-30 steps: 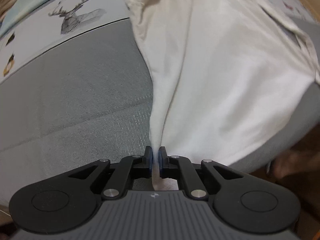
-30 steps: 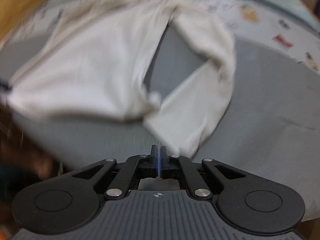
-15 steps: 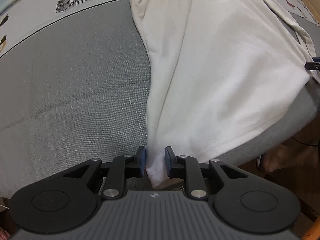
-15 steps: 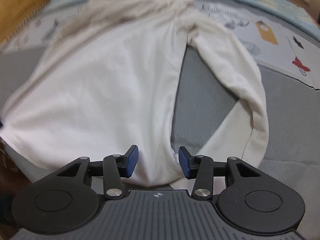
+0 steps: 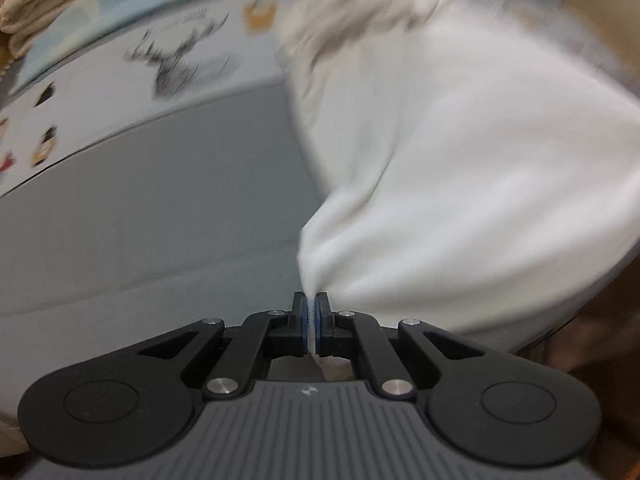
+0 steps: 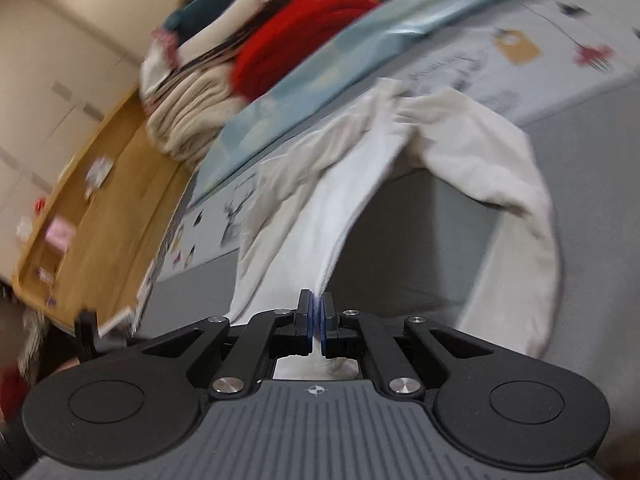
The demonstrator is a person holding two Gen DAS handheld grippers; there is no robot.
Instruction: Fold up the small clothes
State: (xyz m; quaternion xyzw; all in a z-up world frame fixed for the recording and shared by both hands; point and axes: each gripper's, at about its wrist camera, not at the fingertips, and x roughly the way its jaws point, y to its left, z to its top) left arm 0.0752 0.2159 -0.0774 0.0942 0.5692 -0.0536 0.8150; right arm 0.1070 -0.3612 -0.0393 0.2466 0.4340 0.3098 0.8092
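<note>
the left wrist view is smeared by motion: the white garment [image 5: 460, 168] shows no seam or hem, and its right side runs off the picture's edge. the stag print [image 5: 180, 64] on the bed cover [image 5: 120, 96] is streaked. the cloth pinched in the left tool [image 5: 311, 320] is hidden between the pads. in the right wrist view the pile of clothes [image 6: 256, 40] past the bed's far edge is too blurred to tell apart, as are the small things on the wooden shelf [image 6: 92, 216].
</note>
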